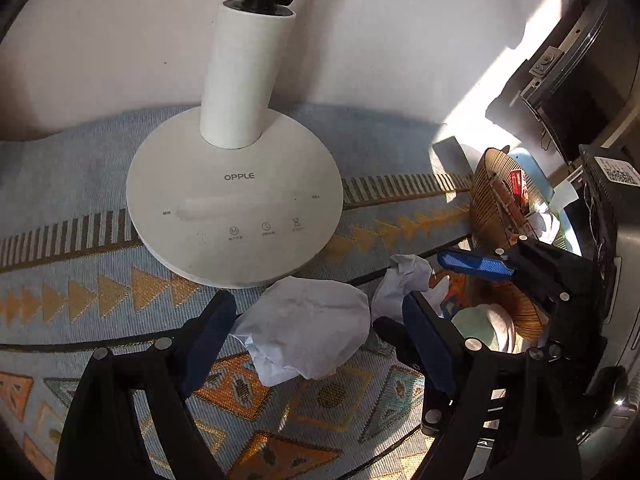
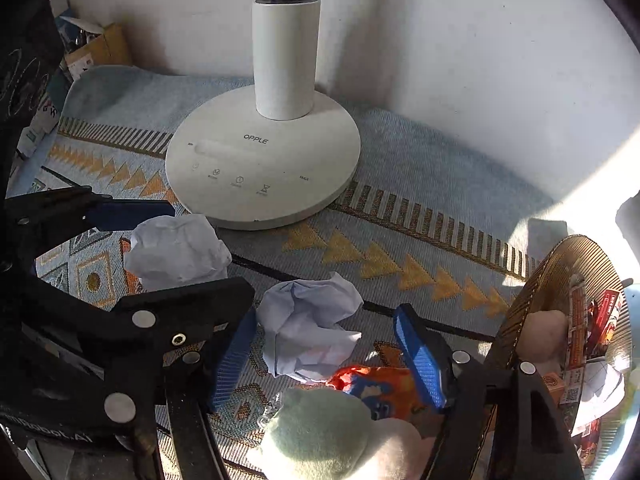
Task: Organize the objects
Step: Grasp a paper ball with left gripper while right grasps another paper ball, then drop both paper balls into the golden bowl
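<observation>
Patterned cloth covered the bench, w/ white wall behind. Lamp base stood on it, upright stem at rear. Wire basket lay tilted at right, holding packets & paper. Left gripper pointed down, jaws wide, straddling a crumpled paper ball; whether pads touched it, cannot tell. Right gripper likewise down, jaws part open around a second paper ball, gap visible each side. Orange snack packet & pale plush toy lay just below it.
</observation>
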The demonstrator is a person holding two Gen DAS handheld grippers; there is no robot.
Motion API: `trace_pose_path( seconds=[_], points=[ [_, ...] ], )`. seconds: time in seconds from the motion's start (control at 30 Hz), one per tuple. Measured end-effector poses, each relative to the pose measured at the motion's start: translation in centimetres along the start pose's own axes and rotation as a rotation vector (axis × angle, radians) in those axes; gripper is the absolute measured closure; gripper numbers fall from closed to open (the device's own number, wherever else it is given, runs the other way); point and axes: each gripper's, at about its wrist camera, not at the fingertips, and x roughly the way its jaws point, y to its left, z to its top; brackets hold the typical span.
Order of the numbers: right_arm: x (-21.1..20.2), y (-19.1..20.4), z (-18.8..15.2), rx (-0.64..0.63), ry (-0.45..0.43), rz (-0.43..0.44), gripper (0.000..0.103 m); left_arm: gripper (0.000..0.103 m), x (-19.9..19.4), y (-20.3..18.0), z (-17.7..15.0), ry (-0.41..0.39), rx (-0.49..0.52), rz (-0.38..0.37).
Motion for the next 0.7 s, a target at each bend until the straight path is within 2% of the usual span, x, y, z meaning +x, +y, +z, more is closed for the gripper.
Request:
trace_pose_path(
  seconds=[0.07, 0.1, 0.13, 0.2, 0.3, 0.37, 0.5, 0.63, 0.7],
  points=[
    [0.0, 0.3, -0.3, -0.008, 0.004, 0.018, 0.055, 0.025, 0.2, 0.2, -0.2, 0.001, -0.001, 0.028],
    [-0.1, 0.6, -0.4, -0.003, 0.005, 0.013, 0.056, 0.029, 0.2, 0.3, -0.3, -0.006, -0.001, 0.039],
    [-0.2, 0.7, -0.5, -0.004, -0.004, 0.003, 0.056, 0.030, 0.1, 0.6, -0.4, -0.009, -0.006, 0.043],
    [-0.7, 1.1, -0.9, -0.009, -0.035, -0.016, 0.057, 0.042, 0.2, 1.1, -0.6, 0.004, -0.026, 0.025],
    [-2.2, 1.6, -1.4, 0.018, -0.089, -0.014, 0.058, 0.047, -0.5, 1.6, -1.0, -0.012, -0.020, 0.008],
    [-3.9, 1.6, -1.6, 0.039, -0.144, 0.000, 0.058, 0.048, -1.4, 1.8, -1.4, -0.034, -0.020, 0.023],
    [-8.1, 0.5, -2.0, 0.095, -0.248, -0.008, 0.058, 0.048, -4.5, 2.4, -1.6, -0.079, -0.045, -0.026],
    [-13.6, -3.2, -3.9, 0.193, -0.343, -0.008, 0.058, 0.048, -8.2, 1.0, -0.9, -0.137, -0.007, -0.014],
    [-16.2, -5.7, -5.2, 0.257, -0.387, -0.035, 0.058, 0.048, -9.7, -0.5, -0.6, -0.171, 0.023, -0.027]
  ],
)
